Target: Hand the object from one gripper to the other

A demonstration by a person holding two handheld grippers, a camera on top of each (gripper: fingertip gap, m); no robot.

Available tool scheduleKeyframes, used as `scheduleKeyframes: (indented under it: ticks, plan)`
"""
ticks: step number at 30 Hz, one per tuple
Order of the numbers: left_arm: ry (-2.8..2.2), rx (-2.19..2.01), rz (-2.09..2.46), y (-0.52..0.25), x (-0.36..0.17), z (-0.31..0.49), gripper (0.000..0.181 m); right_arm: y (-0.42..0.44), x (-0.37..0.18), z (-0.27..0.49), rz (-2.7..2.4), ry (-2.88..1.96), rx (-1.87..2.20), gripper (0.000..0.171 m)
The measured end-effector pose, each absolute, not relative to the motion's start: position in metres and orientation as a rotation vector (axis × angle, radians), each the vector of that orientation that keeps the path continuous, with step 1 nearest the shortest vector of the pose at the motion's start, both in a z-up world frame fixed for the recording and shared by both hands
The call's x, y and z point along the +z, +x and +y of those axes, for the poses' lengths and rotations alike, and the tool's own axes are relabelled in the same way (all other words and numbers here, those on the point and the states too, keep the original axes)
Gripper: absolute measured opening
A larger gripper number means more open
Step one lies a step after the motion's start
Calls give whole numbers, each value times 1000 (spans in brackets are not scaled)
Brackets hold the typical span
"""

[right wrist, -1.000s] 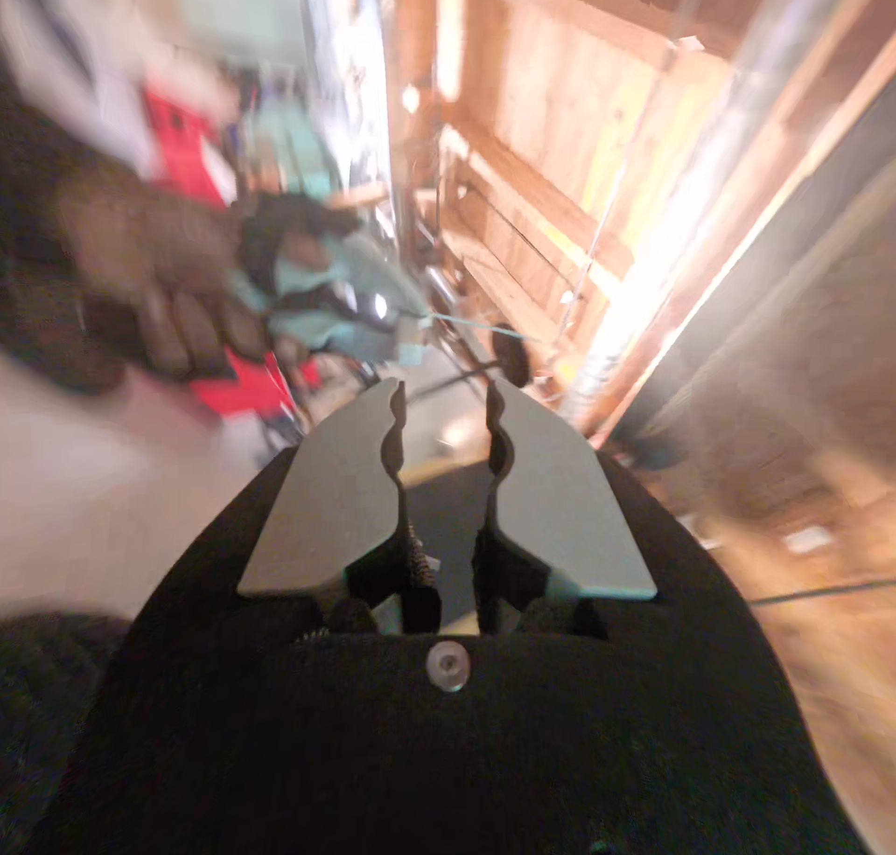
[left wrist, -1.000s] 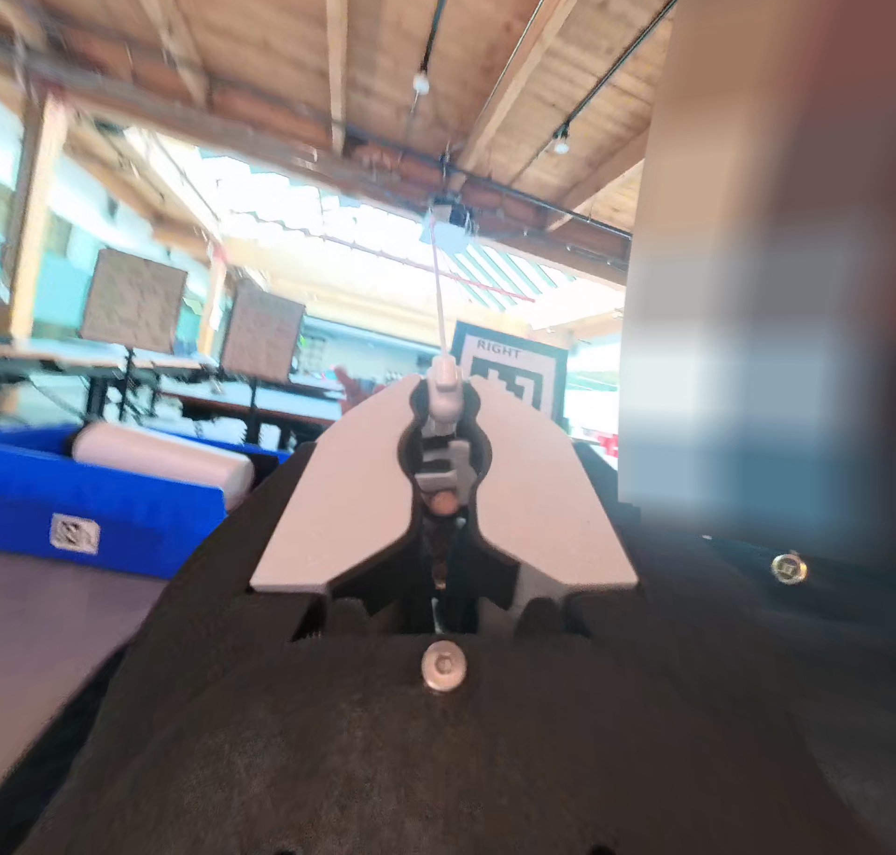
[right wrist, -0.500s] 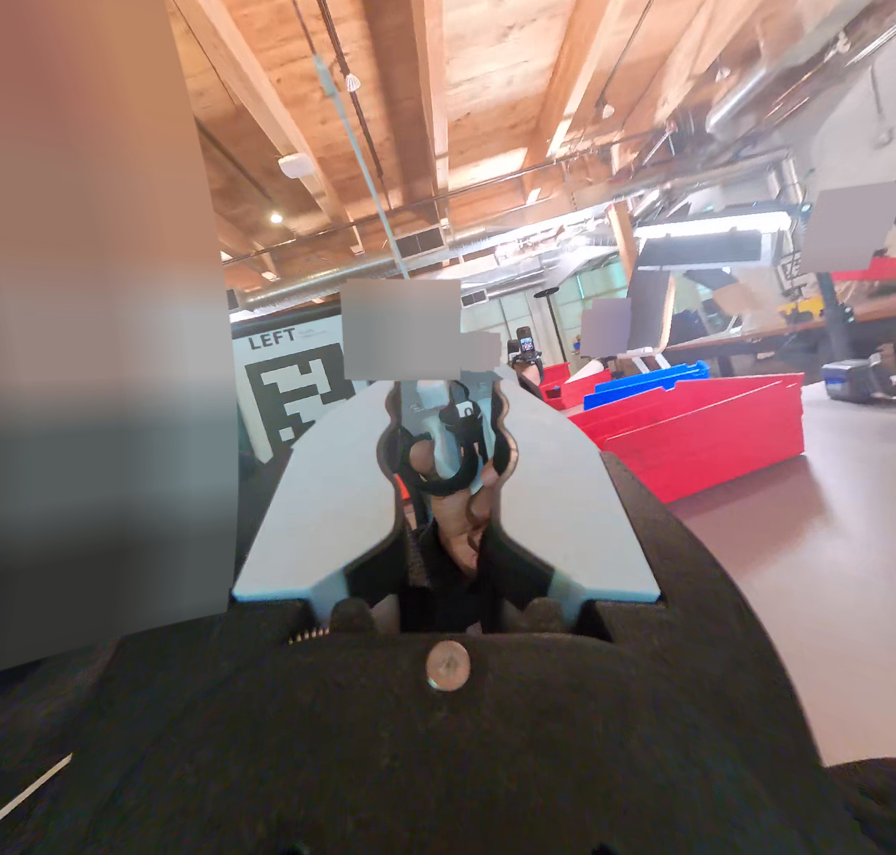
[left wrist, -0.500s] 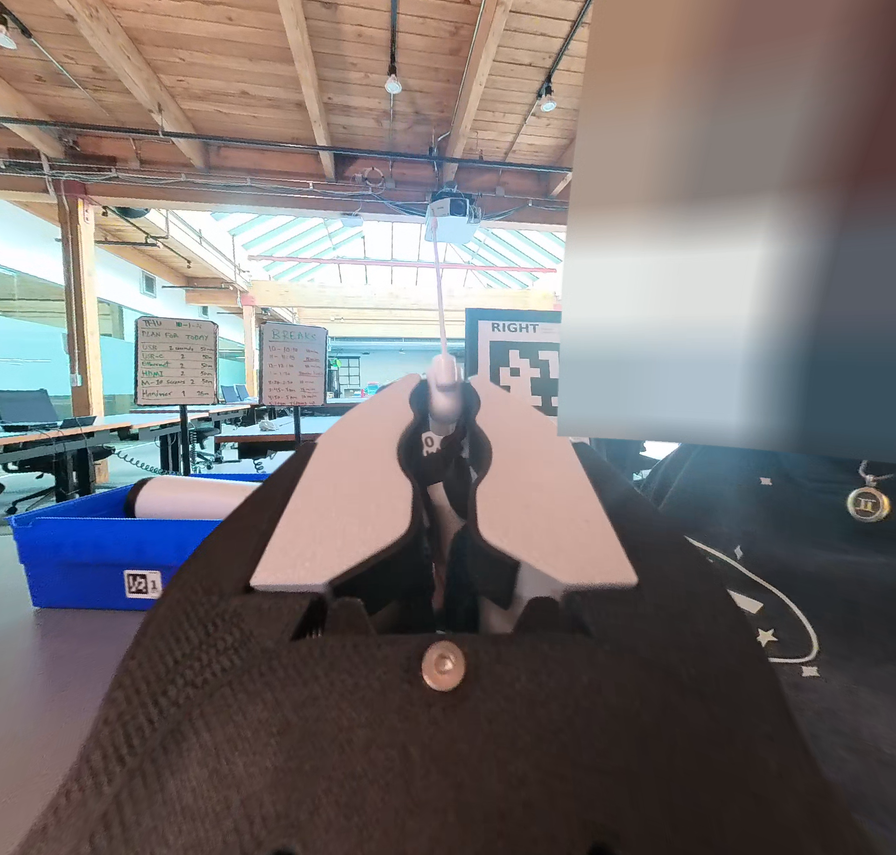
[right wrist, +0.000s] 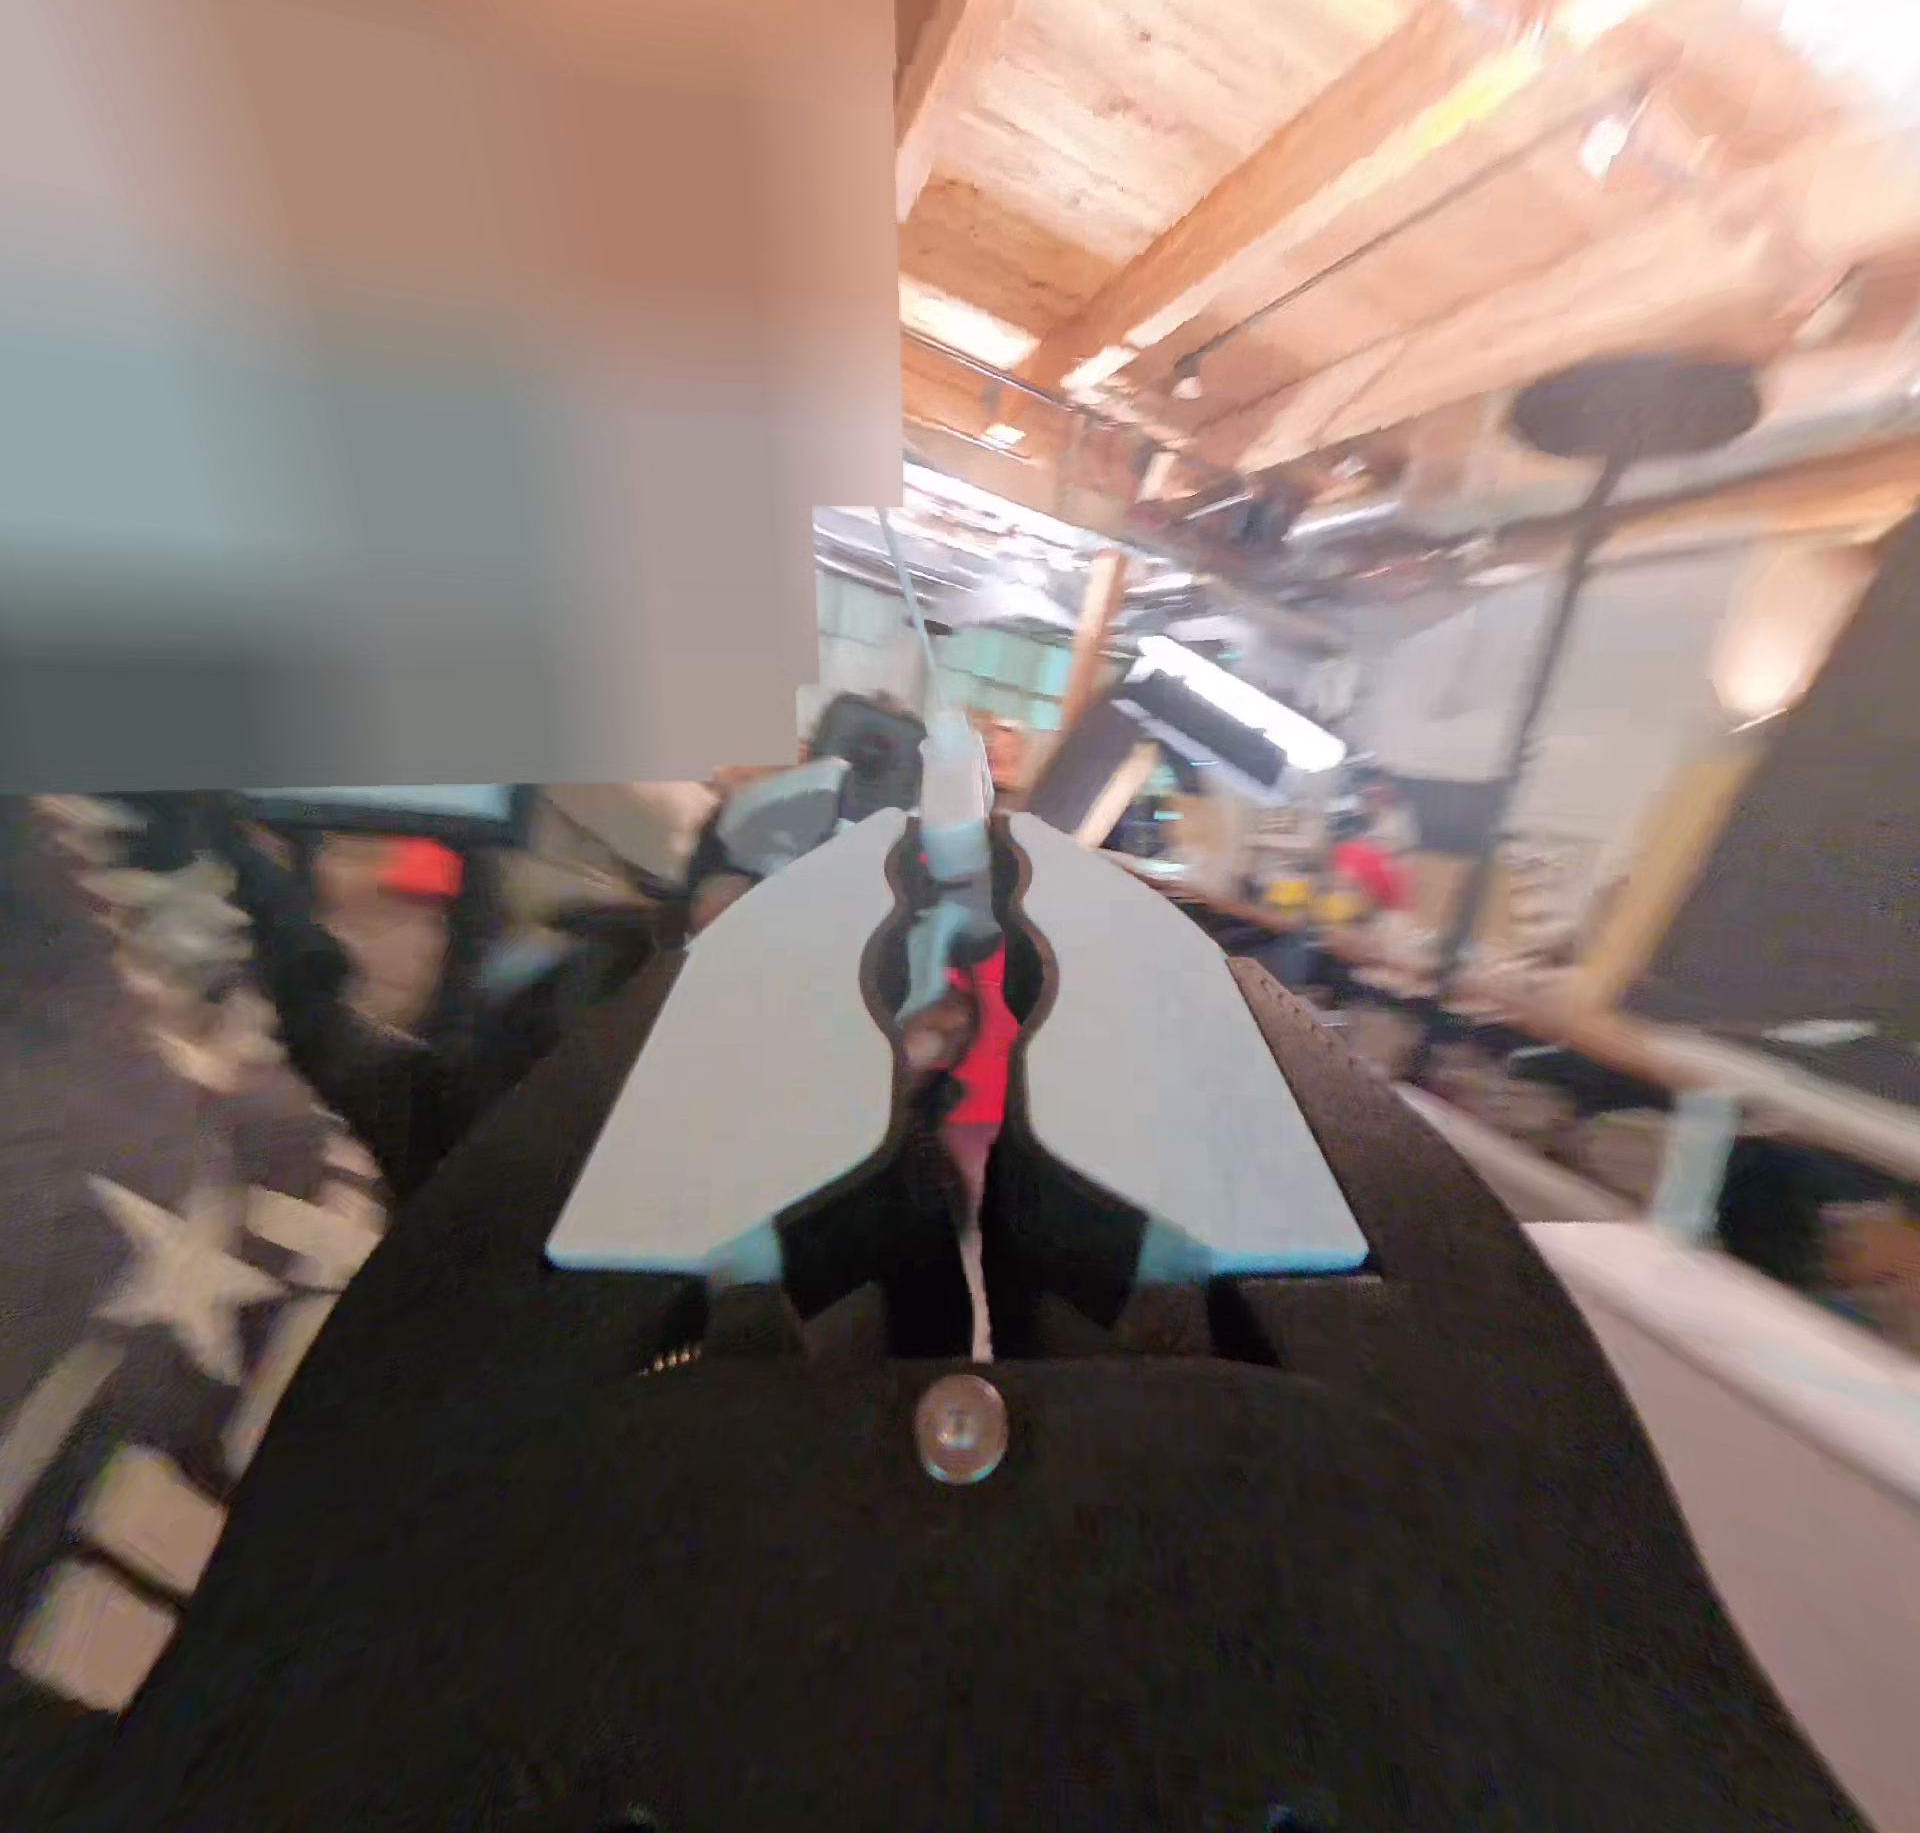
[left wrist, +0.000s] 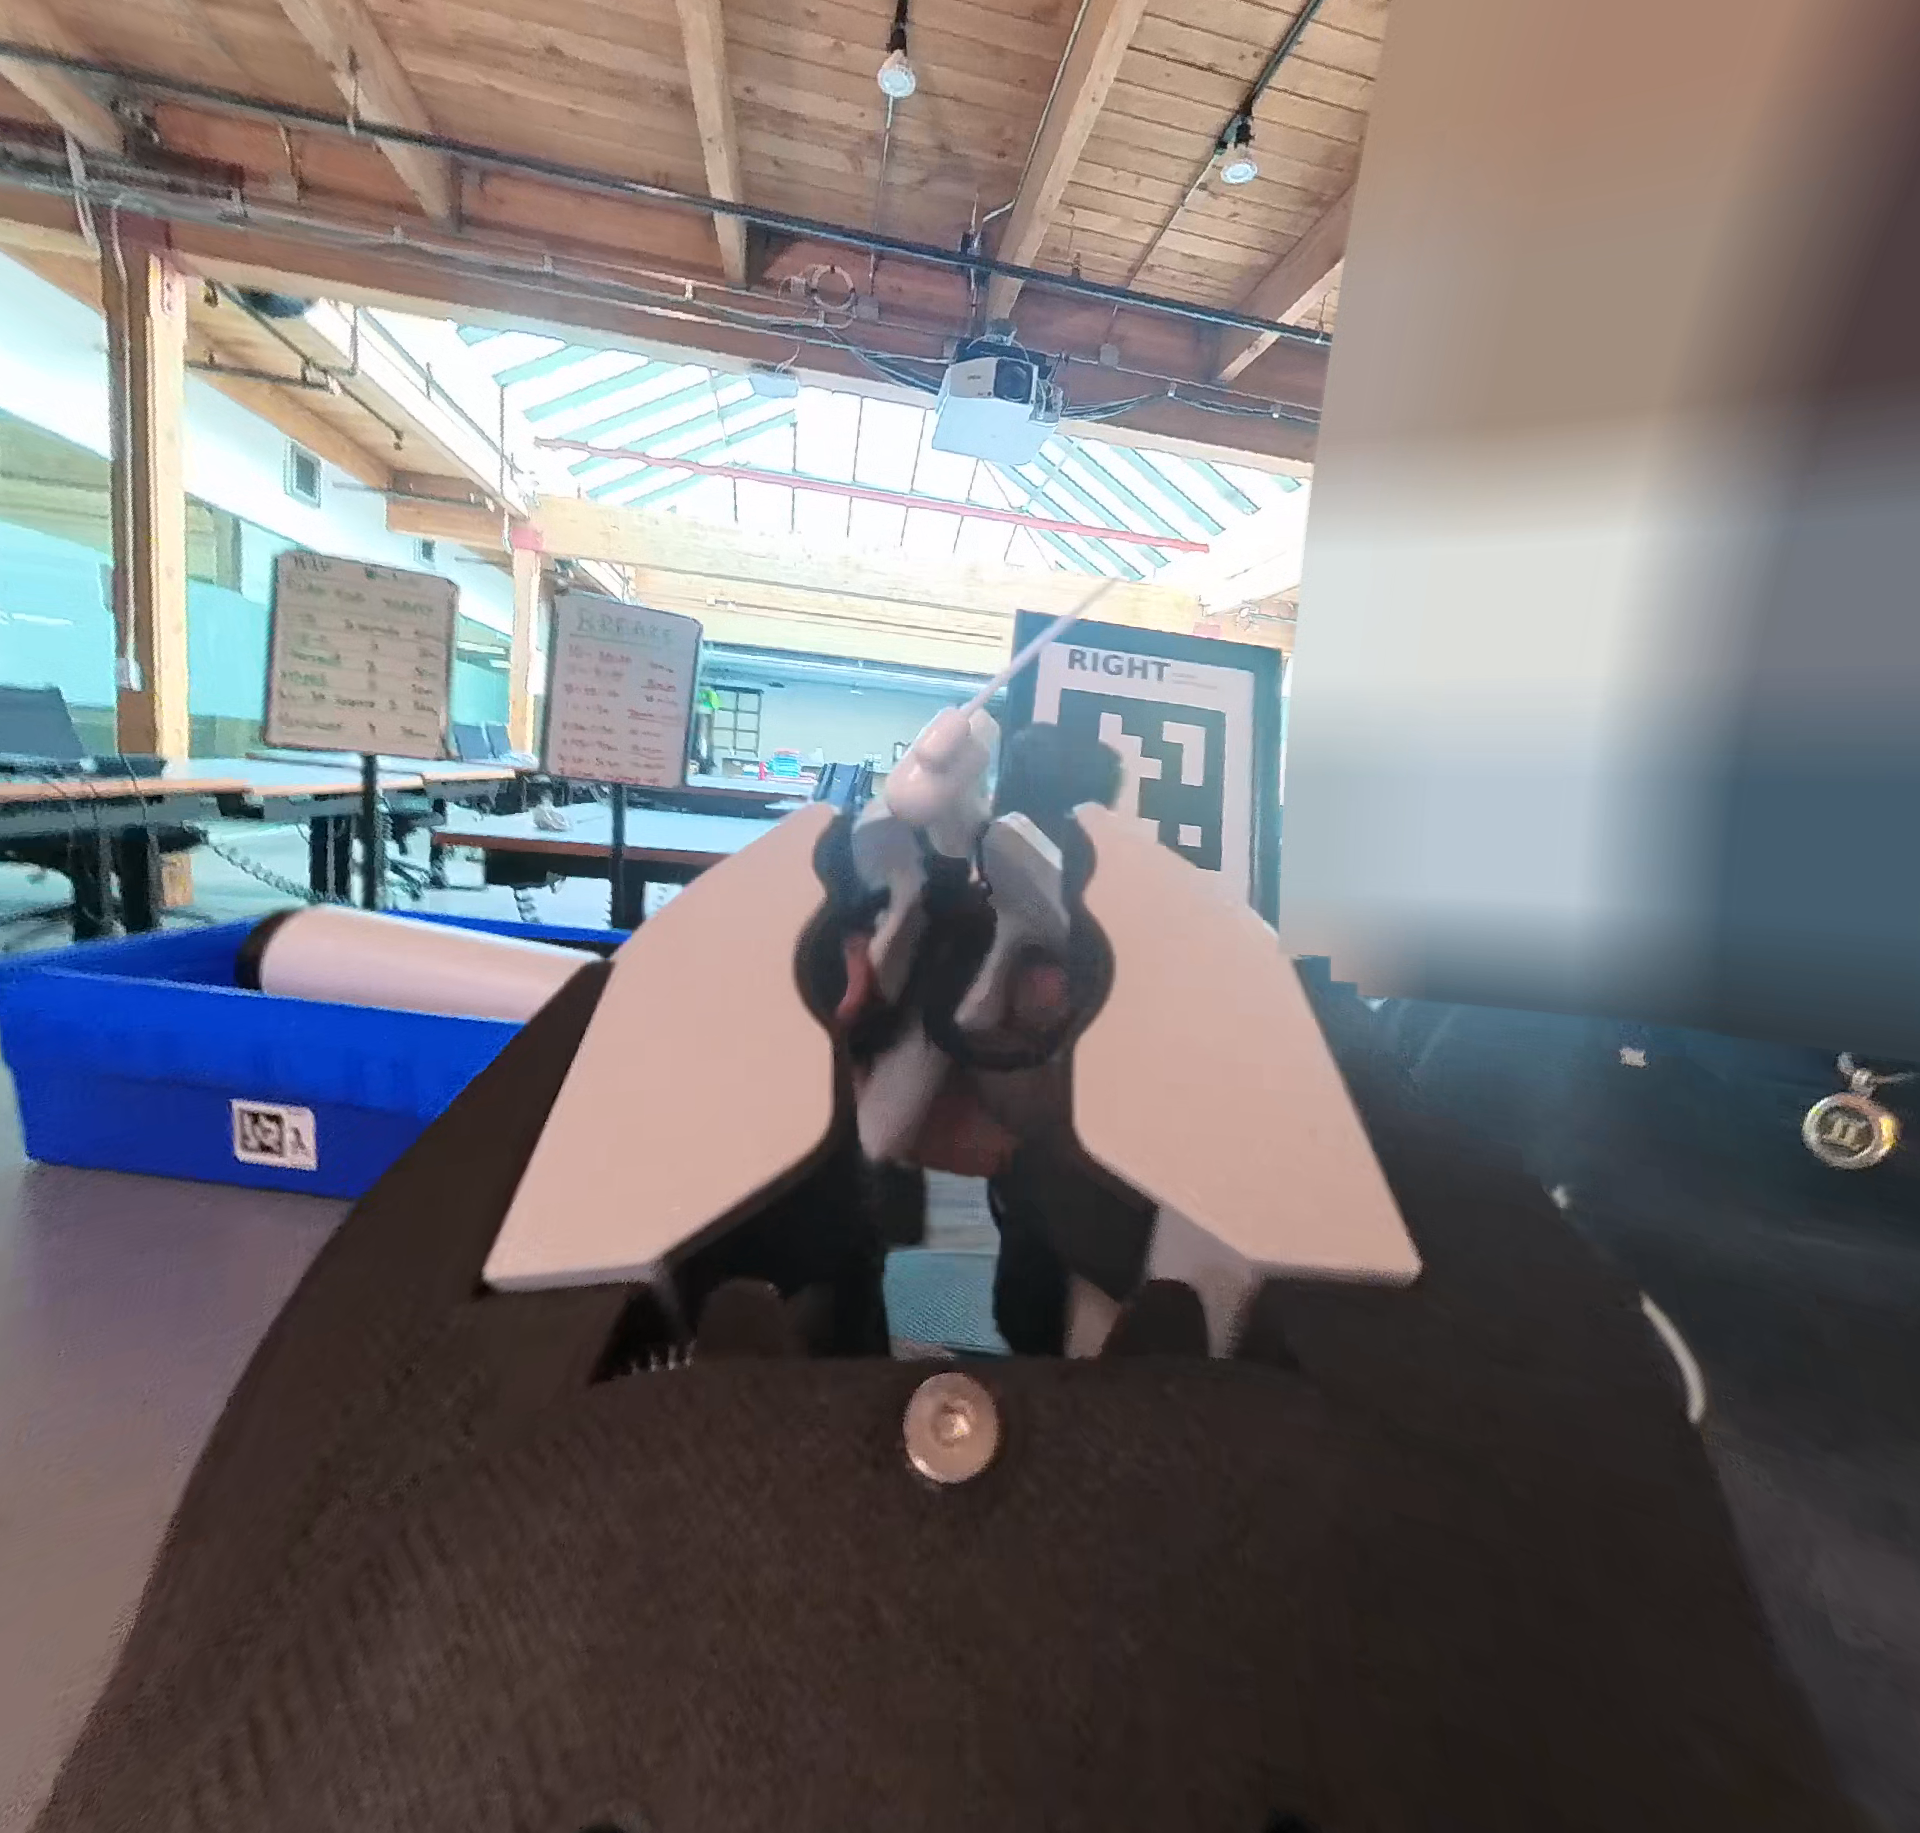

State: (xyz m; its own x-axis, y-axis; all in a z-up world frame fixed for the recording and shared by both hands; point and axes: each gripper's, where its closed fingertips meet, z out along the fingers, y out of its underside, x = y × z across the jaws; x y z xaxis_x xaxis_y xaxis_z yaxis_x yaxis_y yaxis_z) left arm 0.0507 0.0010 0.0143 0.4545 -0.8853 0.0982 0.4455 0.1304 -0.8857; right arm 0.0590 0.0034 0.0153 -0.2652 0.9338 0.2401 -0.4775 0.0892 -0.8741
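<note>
White cable (left wrist: 940, 781), a smooth plastic plug with a thin cord rising from it, sits at the centre of both views. In the left wrist view the left gripper (left wrist: 951, 848) has its pale, matte fingers (left wrist: 707, 1045) spread moderately apart, with the scalloped inner edges standing clear of the plug, whose rounded tip pokes up just above the fingertips and tilts toward the upper right. Behind it, between those fingers, show the other gripper's light fingers, blurred. A coarse, woven-looking black body fills the lower half of the frame, with a shiny round screw (left wrist: 951, 1435) at mid-bottom. On the grey counter (left wrist: 135, 1295) at left rests a glossy blue bin (left wrist: 208, 1087) holding a white cylindrical roll (left wrist: 405, 962). A square black-and-white marker board (left wrist: 1153, 755) stands right of centre. In the right wrist view, heavily motion-blurred, the right gripper (right wrist: 954, 827) has its flat grey fingers (right wrist: 769, 1056) drawn narrowly together on the cable (right wrist: 948, 796), the plug pinched at the wavy tips while the thin cord runs straight up and another strand trails down toward the screw (right wrist: 961, 1440).
</note>
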Motion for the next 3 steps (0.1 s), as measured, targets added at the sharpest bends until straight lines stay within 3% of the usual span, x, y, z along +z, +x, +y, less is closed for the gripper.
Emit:
scheduleKeyframes:
  ticks: [1, 3]
  plan:
    - [-1052, -1072, 502, 48, 14, 3, 42, 60, 17, 8, -1147, -507, 1326, 13]
    - [-1084, -1174, 414, 37, 16, 8, 43, 65, 19, 13, -1161, -365, 961, 13]
